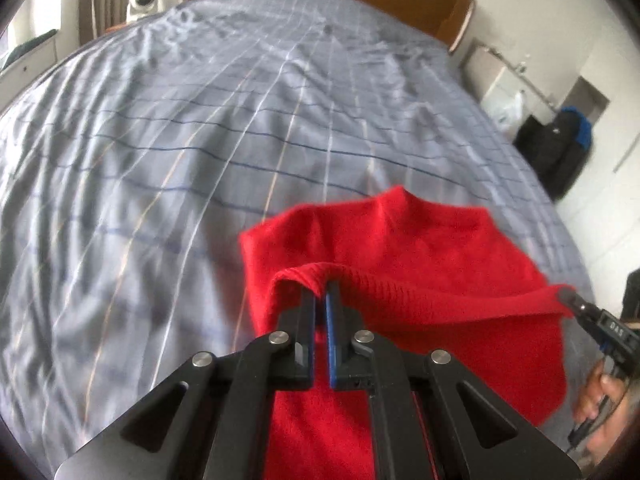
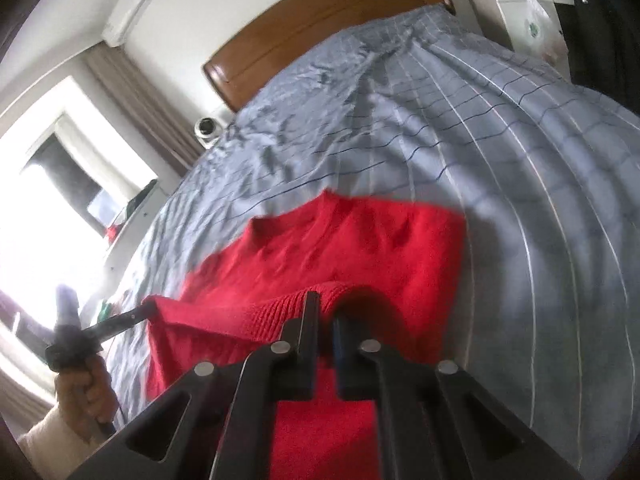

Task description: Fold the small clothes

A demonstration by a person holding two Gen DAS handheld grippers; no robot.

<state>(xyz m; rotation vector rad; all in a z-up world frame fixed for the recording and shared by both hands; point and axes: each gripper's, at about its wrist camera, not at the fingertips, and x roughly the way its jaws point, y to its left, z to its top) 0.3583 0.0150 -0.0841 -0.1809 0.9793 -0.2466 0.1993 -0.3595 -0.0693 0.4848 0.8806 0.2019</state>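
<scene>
A small red knit sweater [image 1: 420, 248] lies on the grey checked bed cover [image 1: 160, 140]. My left gripper [image 1: 322, 292] is shut on the ribbed hem at one corner and holds it lifted. My right gripper [image 2: 326, 308] is shut on the ribbed hem at the other corner, also lifted. The hem stretches between the two grippers. The far part of the sweater [image 2: 360, 236] rests flat on the bed with its neck end away from me. The right gripper also shows at the right edge of the left wrist view [image 1: 568, 294], and the left gripper at the left of the right wrist view [image 2: 148, 308].
A wooden headboard [image 2: 320, 28] stands at the far end of the bed. A white round camera [image 1: 142, 0] sits beside it. White furniture and a dark bag [image 1: 560, 148] stand at the right of the bed. A bright window [image 2: 60, 200] lies at the left.
</scene>
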